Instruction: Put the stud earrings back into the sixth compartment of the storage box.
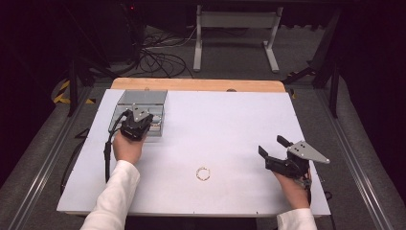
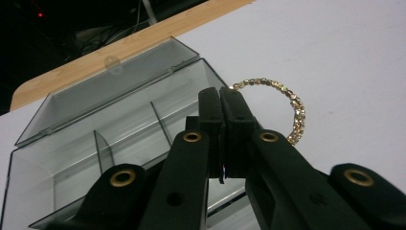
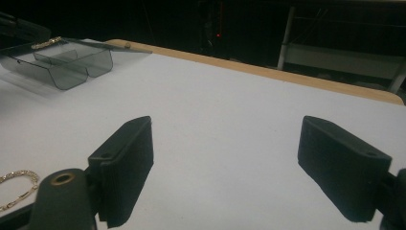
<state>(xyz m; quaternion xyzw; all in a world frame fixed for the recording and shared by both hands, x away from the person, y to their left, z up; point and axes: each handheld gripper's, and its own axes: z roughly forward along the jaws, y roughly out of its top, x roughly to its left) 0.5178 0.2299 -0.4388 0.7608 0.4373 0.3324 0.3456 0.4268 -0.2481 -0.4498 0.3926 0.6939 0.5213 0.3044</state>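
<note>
The left gripper (image 2: 221, 103), shut on a gold bracelet (image 2: 287, 103), holds it beside the clear box (image 2: 72, 143). Released here, the bracelet could land outside or hang on the rim. The right gripper (image 3: 225, 167) is wide open, holding nothing.

bracelet (image 2: 282, 103) lower arc hidden behind jaws | box (image 2: 72, 158) left corner cropped, probably

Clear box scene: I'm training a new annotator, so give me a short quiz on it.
1. True or false: the lid of the clear box is open.
2. What does the left tool pinch? A: a gold bracelet. B: a key. C: a coin.
3. Fill in: the jaws of the right tool stand ____.
Key: 1 true; 2 A; 3 open.
</note>
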